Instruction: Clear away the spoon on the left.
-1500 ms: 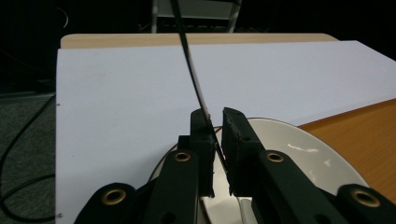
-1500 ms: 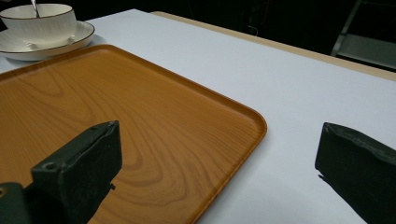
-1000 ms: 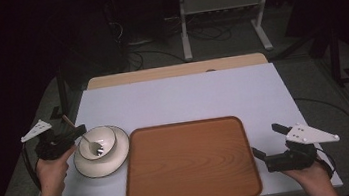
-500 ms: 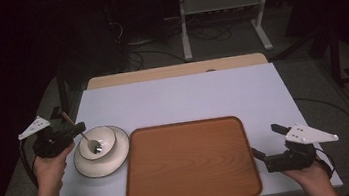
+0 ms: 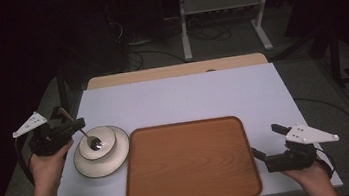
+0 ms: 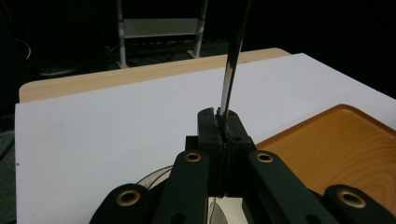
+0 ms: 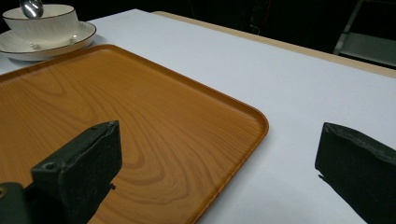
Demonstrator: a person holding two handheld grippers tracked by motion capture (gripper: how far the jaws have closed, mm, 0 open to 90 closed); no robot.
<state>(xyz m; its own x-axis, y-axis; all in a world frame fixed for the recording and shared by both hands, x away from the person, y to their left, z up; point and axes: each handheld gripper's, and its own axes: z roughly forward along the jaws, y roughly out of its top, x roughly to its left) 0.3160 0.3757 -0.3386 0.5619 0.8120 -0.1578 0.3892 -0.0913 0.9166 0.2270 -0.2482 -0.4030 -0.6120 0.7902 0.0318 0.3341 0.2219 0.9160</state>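
Over bowl (image 5: 98,141) | spoon (image 5: 88,138) handle hidden between left gripper (image 5: 76,124) fingers

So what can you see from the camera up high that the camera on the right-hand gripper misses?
The high view alone takes in both hands, the left gripper shut on the spoon, the right gripper with its jaws open, and the floor and metal stand behind the table. The right gripper view alone gives a close side look at the cup on its saucer. Both share the wooden tray, the white table, cup, saucer and spoon bowl.
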